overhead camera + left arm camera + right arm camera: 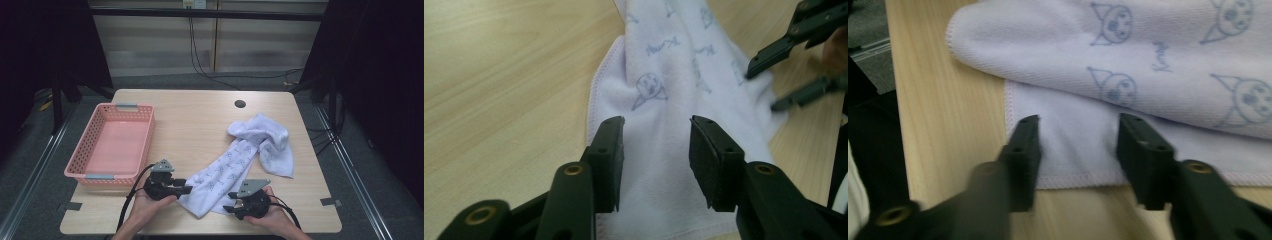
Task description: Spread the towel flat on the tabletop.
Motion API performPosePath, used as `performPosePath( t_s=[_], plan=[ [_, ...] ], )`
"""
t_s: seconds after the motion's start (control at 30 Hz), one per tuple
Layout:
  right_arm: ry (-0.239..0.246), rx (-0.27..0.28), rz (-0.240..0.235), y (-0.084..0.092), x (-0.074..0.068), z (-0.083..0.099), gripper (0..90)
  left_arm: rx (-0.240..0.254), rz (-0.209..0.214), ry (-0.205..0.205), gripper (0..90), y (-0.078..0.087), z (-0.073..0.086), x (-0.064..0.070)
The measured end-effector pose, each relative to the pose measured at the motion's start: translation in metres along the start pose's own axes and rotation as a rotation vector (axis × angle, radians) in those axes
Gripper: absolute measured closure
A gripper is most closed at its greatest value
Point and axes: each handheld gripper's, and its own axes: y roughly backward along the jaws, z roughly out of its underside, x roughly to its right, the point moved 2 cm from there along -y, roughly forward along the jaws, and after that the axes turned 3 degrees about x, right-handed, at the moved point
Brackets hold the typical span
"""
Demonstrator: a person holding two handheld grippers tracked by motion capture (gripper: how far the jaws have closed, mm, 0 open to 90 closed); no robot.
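A white towel printed with small blue cartoon faces lies crumpled and stretched diagonally across the wooden table, bunched at its far right end. My left gripper is at the towel's near left edge. In the left gripper view, that gripper stands open with the towel lying under the gap between its jaws. My right gripper is at the towel's near corner. In the right gripper view, the gripper is open over the hemmed corner of the towel. The right gripper also appears top right in the left gripper view.
An empty pink plastic basket sits at the table's left side. A small round hole is in the tabletop near the far edge. Black cables hang behind the table. The table's front edge is close below both hands.
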Motion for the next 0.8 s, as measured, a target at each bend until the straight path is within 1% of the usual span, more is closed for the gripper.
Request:
performPosePath(
  t_s=[0.03, 0.07, 0.1, 0.13, 0.17, 0.2, 0.23, 0.27, 0.3, 0.33, 0.37, 0.4, 0.43, 0.47, 0.5, 0.53, 0.57, 0.6, 0.63, 0.67, 0.7, 0.73, 0.77, 0.8],
  plan=[
    [-0.016, 0.0, 0.005, 0.002, 0.002, 0.001, 69.1, 0.0, 0.0, 0.0, 55.0, 0.0, 0.0, 0.0],
    [-0.016, 0.0, 0.005, 0.002, 0.002, 0.001, 69.1, -0.015, -0.004, -0.012, 55.0, -0.001, 0.001, 0.001],
    [-0.031, -0.006, 0.004, 0.005, 0.004, 0.002, 75.8, -0.029, -0.005, -0.022, 52.3, -0.003, 0.001, 0.002],
    [-0.053, -0.015, 0.004, 0.008, 0.007, 0.004, 80.2, -0.032, -0.004, -0.031, 50.5, -0.005, 0.002, 0.003],
    [-0.089, -0.024, -0.009, 0.012, 0.011, 0.006, 82.6, -0.036, 0.002, -0.038, 49.3, -0.006, 0.002, 0.004],
    [-0.104, -0.032, -0.004, 0.014, 0.014, 0.007, 83.0, -0.042, 0.013, -0.053, 48.9, -0.007, 0.003, 0.006],
    [-0.144, -0.03, 0.007, 0.021, 0.022, 0.011, 84.4, -0.036, 0.069, -0.112, 47.8, -0.011, 0.002, 0.013],
    [-0.144, -0.03, 0.007, 0.021, 0.022, 0.011, 84.4, -0.036, 0.069, -0.112, 48.1, -0.011, 0.002, 0.013],
    [-0.161, -0.024, 0.014, 0.024, 0.026, 0.013, 84.7, -0.031, 0.077, -0.138, 48.1, -0.013, 0.001, 0.018],
    [-0.189, -0.001, 0.028, 0.031, 0.033, 0.014, 85.6, -0.047, 0.102, -0.165, 47.4, -0.018, 0.001, 0.025],
    [-0.189, -0.001, 0.028, 0.031, 0.033, 0.014, 85.6, -0.047, 0.102, -0.165, 47.3, -0.018, 0.001, 0.025],
    [-0.223, 0.027, 0.03, 0.037, 0.039, 0.013, 85.6, -0.055, 0.108, -0.187, 47.3, -0.02, 0.001, 0.029],
    [-0.229, 0.03, 0.033, 0.039, 0.041, 0.013, 85.7, -0.053, 0.112, -0.186, 46.9, -0.021, 0.001, 0.03],
    [-0.229, 0.03, 0.033, 0.039, 0.041, 0.013, 85.7, -0.059, 0.129, -0.179, 46.9, -0.022, 0.0, 0.032],
    [-0.247, 0.038, 0.035, 0.04, 0.045, 0.014, 86.0, -0.069, 0.144, -0.194, 45.2, -0.025, 0.0, 0.036],
    [-0.247, 0.038, 0.035, 0.04, 0.045, 0.014, 86.0, -0.069, 0.144, -0.194, 44.4, -0.025, 0.0, 0.036],
    [-0.252, 0.04, 0.032, 0.04, 0.046, 0.014, 86.0, -0.069, 0.153, -0.195, 44.4, -0.026, 0.0, 0.038],
    [-0.257, 0.045, 0.028, 0.04, 0.048, 0.014, 86.0, -0.067, 0.175, -0.195, 42.5, -0.027, 0.0, 0.04],
    [-0.262, 0.05, 0.039, 0.042, 0.05, 0.013, 86.0, -0.075, 0.177, -0.195, 41.1, -0.027, 0.001, 0.041],
    [-0.271, 0.056, 0.039, 0.043, 0.051, 0.012, 86.1, -0.088, 0.193, -0.207, 38.5, -0.028, 0.001, 0.043],
    [-0.295, 0.093, 0.039, 0.047, 0.056, 0.009, 86.2, -0.114, 0.178, -0.226, 37.5, -0.033, 0.003, 0.046],
    [-0.302, 0.106, 0.04, 0.048, 0.059, 0.008, 86.2, -0.114, 0.178, -0.226, 35.6, -0.033, 0.003, 0.046],
    [-0.302, 0.106, 0.04, 0.048, 0.059, 0.008, 86.2, -0.137, 0.174, -0.242, 35.6, -0.034, 0.003, 0.048],
    [-0.316, 0.122, 0.05, 0.05, 0.064, 0.006, 86.3, -0.137, 0.176, -0.246, 33.1, -0.036, 0.003, 0.05]
  ],
)
